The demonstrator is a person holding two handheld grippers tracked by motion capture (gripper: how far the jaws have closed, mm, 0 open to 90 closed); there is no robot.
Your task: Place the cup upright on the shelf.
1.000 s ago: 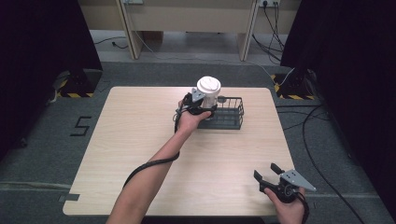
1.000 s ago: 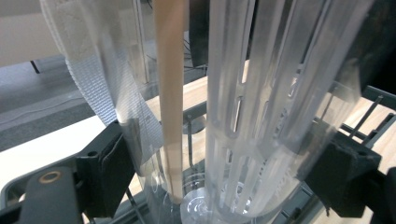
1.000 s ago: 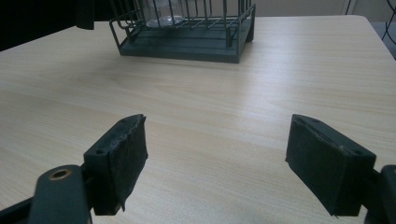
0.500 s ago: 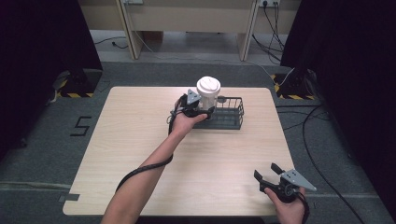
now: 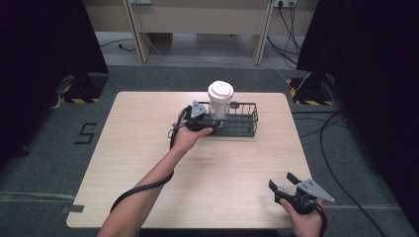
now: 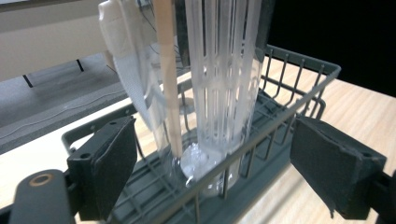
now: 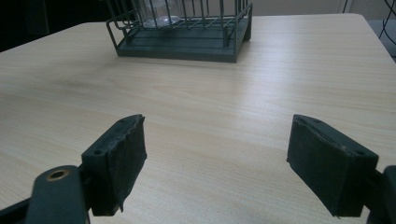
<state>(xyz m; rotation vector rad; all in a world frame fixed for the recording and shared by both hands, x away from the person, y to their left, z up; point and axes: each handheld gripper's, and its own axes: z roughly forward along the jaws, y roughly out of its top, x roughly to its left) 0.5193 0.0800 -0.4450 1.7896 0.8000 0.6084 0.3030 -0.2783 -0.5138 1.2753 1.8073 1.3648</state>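
We've got the left gripper (image 5: 211, 122) at the left end of the wire basket (image 5: 245, 129), jaws spread wide and gripping nothing. The clear lidded cup (image 5: 219, 105) stands upright inside that end, long axis vertical, dead ahead between the 2 pads (image 6: 103, 165) but beyond them. Right gripper (image 5: 284, 185) sits released at the near right edge, well apart. Left hand is far nearer.

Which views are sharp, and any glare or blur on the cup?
High view: even light, sharp, soft shadows under the basket. Left gripper view: the clear cup is close, streaked with highlights, slightly soft. Right gripper view: jaw pads sharp, table shows mild sheen.
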